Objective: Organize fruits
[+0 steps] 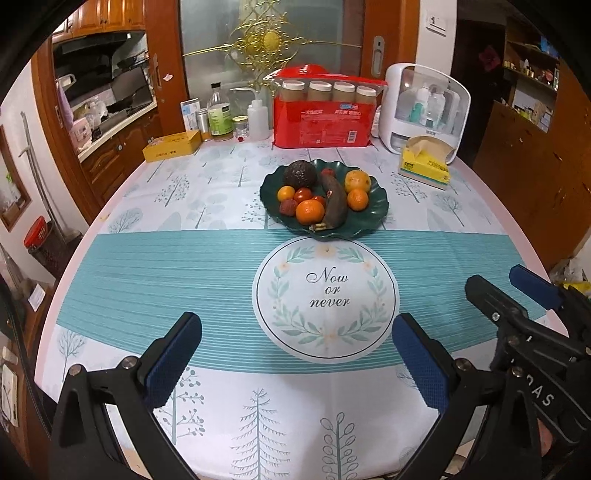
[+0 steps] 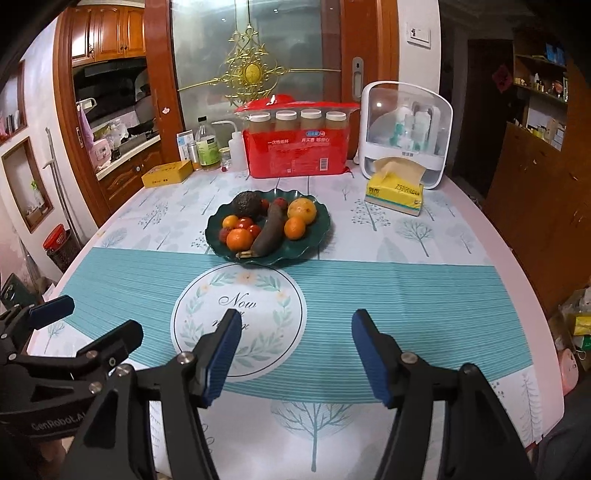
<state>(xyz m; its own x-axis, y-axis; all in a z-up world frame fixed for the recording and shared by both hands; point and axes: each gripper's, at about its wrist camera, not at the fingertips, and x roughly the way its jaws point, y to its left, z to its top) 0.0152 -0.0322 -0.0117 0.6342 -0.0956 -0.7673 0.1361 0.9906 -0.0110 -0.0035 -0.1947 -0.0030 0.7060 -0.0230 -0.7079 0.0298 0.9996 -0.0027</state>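
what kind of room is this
Most likely a home dining area beside a kitchen: a cloth-covered table bearing a fruit plate, wooden kitchen cabinets, and a tissue box.

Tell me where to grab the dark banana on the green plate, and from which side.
Grip the banana across its middle, coming from above with the right gripper. It lies lengthwise, stem end toward you, on the green plate, with oranges close on both sides, so a low side approach looks blocked. Set the fingers across its narrow width; the gaps beside it look tight.
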